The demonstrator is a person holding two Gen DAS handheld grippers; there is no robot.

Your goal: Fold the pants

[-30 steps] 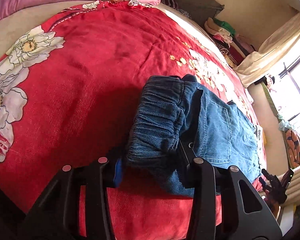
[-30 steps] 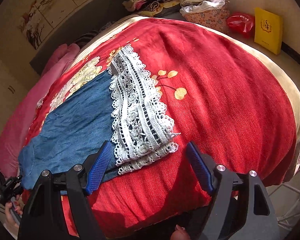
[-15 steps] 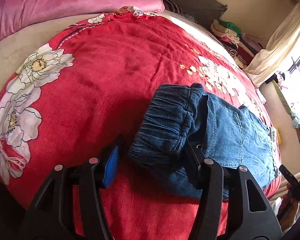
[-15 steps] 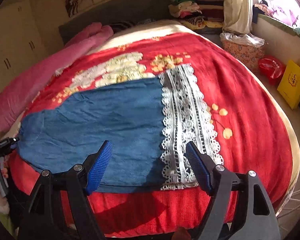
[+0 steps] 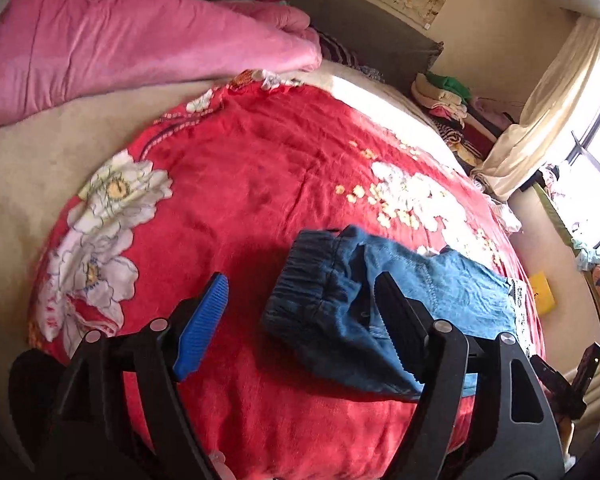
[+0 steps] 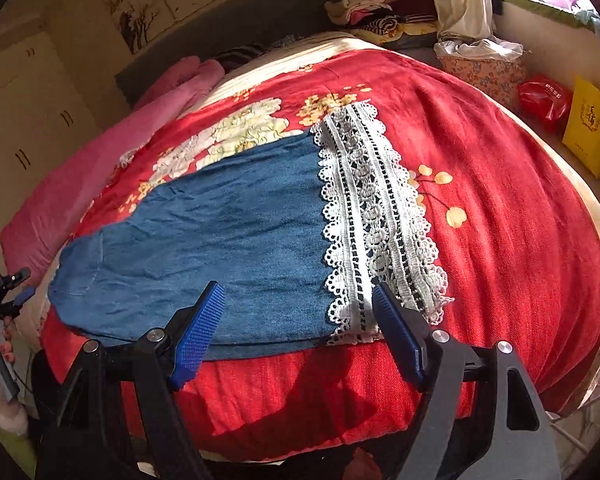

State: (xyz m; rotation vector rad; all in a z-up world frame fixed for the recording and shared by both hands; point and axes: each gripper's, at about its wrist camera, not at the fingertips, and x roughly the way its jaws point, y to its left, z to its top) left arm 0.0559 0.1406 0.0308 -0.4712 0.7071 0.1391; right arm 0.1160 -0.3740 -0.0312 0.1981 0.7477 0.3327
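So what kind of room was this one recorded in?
Most likely a home bedroom: the pants lie on a bed with a red floral blanket, a pink quilt at its head, and stacked folded clothes beside it.

Daylight is pouring in from the window (image 5: 596,184) at three o'clock, blowing out to white glare there. A sunlit band is washing the red bedspread (image 5: 260,168) toward twelve o'clock. Hard shadows are falling beneath the front edge at six. Everything is bending and darkening toward the corners.
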